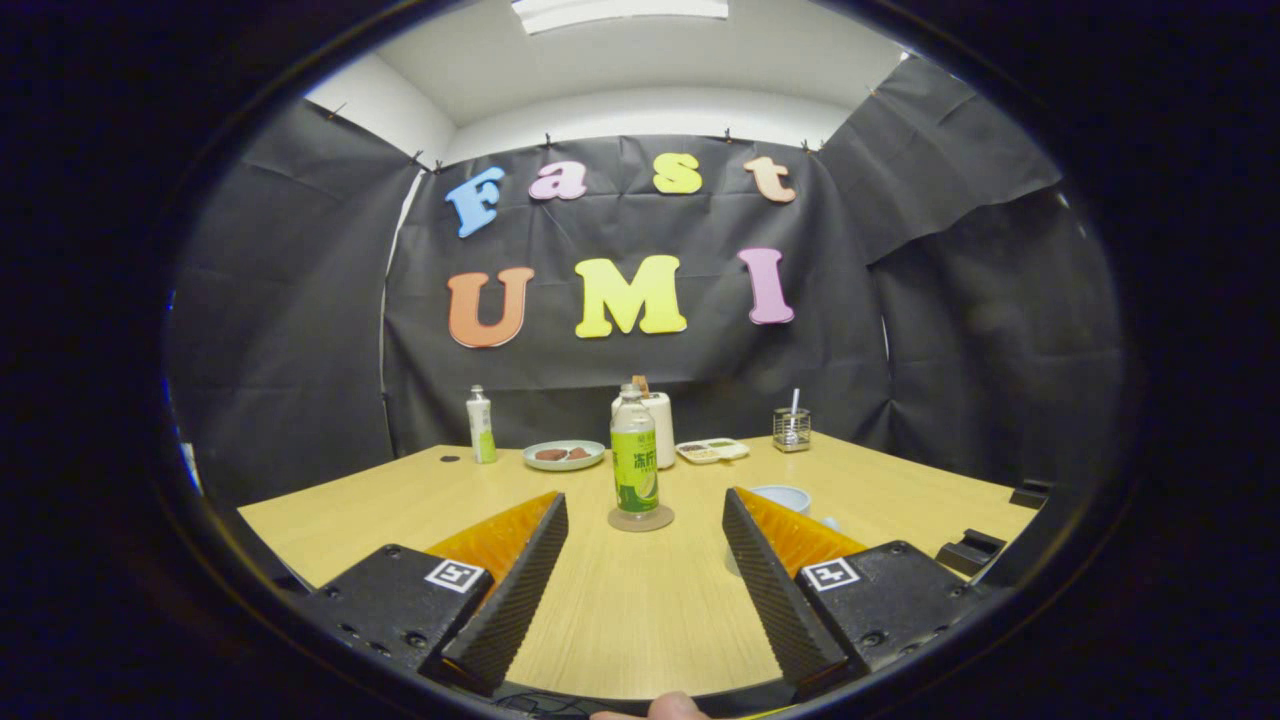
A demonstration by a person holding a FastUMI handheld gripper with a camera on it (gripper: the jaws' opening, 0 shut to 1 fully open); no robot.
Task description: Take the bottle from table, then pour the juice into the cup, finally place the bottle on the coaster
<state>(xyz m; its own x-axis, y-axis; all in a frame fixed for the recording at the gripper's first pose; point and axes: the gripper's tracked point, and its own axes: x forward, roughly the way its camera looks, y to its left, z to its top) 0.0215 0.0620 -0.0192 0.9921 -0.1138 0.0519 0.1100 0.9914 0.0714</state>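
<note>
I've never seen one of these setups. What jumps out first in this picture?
A green-labelled bottle stands upright on a round coaster, just ahead of the wide-open gripper. A pale cup peeks from behind one finger. Farther back on the wooden table lies a plate.

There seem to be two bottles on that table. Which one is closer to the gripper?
The green-labelled bottle standing on the round coaster, just ahead of the open gripper. The smaller bottle stands farther back, beside the plate.

The gripper [645, 505] sits level and low, its two fingers [520, 570] spread wide apart with nothing pressed between them. A fingertip of the person's hand [668, 708] peeks in just behind.
</note>
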